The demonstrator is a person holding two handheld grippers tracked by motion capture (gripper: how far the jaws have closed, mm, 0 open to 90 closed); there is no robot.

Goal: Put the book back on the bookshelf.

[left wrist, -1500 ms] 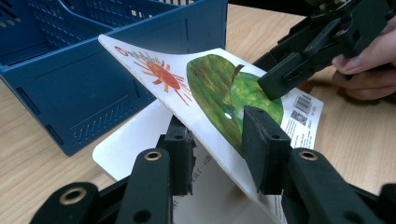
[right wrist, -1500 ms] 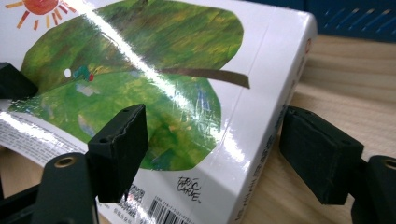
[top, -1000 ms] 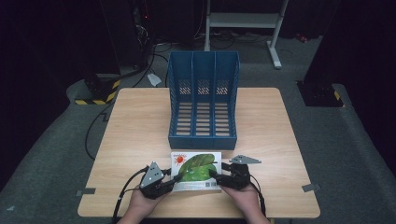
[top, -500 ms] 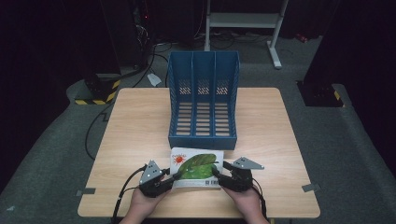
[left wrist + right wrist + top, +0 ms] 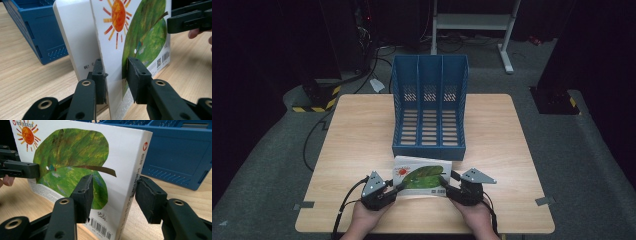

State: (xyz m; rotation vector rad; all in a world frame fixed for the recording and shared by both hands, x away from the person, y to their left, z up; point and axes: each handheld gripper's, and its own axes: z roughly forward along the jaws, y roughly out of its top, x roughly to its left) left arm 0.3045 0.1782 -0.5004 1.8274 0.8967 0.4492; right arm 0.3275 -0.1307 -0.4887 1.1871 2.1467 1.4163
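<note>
Book (image 5: pixel 420 176) with a sun and green leaf on its cover lies at the near edge of the counter (image 5: pixel 357 140), held at both ends. Left gripper (image 5: pixel 114 75) is clamped on the book's edge: one pad (image 5: pixel 99 77) sits against the white page block, the other (image 5: pixel 136 77) against the printed cover, no gap showing on either side. In the high view this left gripper (image 5: pixel 396 188) meets the book's left end, a hand beneath it. Right gripper (image 5: pixel 112 192) straddles the book's spine corner; its jaws have just been closing, the inner pad (image 5: pixel 83 195) lying on the cover near the leaf, the outer pad (image 5: pixel 148 197) at the spine (full contact there cannot be told). From above, the right gripper (image 5: pixel 448 183) sits at the book's right end. Book appears tipped up slightly off the counter in both gripper views. Just beyond it stands a blue three-slot file rack (image 5: pixel 430 105), open face toward the person, close to the book's far edge. Cables trail from each gripper toward the counter's near edge.
</note>
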